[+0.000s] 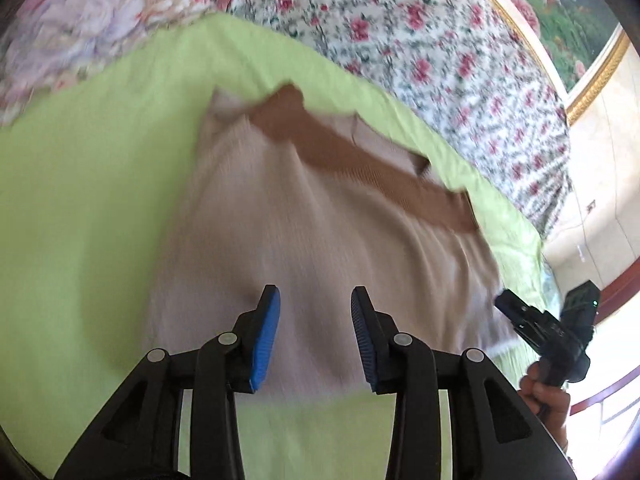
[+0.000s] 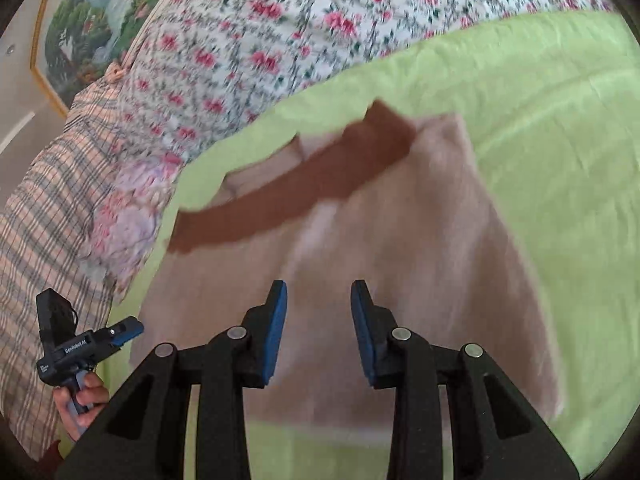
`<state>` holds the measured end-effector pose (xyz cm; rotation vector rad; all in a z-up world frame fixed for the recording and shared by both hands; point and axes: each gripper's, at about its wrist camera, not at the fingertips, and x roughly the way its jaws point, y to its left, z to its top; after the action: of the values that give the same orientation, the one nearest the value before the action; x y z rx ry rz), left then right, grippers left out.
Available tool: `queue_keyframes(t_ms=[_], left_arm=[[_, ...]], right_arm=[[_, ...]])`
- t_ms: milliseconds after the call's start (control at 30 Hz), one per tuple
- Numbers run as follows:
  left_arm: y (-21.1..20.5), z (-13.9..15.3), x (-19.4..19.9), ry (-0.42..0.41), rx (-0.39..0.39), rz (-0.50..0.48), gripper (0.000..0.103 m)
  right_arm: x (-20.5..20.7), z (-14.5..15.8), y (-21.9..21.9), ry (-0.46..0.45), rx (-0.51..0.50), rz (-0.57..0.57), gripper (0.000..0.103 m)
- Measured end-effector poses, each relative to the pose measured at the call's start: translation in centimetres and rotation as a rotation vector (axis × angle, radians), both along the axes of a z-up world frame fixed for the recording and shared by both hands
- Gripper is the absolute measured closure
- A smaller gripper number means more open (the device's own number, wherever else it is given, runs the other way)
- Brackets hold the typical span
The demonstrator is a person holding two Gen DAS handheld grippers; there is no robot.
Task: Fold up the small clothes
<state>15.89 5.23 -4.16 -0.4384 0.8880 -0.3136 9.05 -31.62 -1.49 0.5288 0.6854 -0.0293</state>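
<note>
A pale pink ribbed garment (image 1: 320, 216) with a brown band (image 1: 360, 164) across its far end lies flat on a lime green sheet (image 1: 80, 200). My left gripper (image 1: 316, 292) hovers over the garment's near part, open, with no cloth between its blue pads (image 1: 266, 336). The right gripper (image 1: 506, 306) shows at the garment's right edge, held by a hand (image 1: 544, 396). In the right wrist view the same garment (image 2: 400, 260) and band (image 2: 280, 204) lie ahead. My right gripper (image 2: 319, 286) stands open above it. The left gripper (image 2: 134, 328) sits by the garment's left edge.
A floral quilt (image 1: 440, 48) is bunched along the sheet's far side, and a pastel flowered cloth (image 1: 80, 28) lies at the far left. Plaid fabric (image 2: 48, 220) lies left of the sheet. A gold-framed painting (image 2: 92, 24) hangs on the wall behind.
</note>
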Motion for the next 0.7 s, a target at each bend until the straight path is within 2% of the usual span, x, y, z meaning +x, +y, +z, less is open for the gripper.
queue_keyframes(t_ms=[167,333,600,700], left_arm=[[-1.0,-1.2,-4.9,0.019,0.007,-0.02,0.055],[-0.5,-3.1,-7.2,0.076,-0.042,0.009,0.049],[0.9,-4.3,-5.7,0.092,-0.163,0.136,0.045],[1.5,-4.4,-4.5,0.088,-0.18,0.191,0.045]], right_arm=[[-2.8,-0.9,2.5,0.02,0.009,0.015,0.068],[-4.3,-1.1,3.7,0.019,0.023,0.031,0.067],[-4.7,-0.7,4.2,0.017,0.024,0.05,0.065],[-4.3,-0.5,3.8,0.015,0.028,0.054,0.064]])
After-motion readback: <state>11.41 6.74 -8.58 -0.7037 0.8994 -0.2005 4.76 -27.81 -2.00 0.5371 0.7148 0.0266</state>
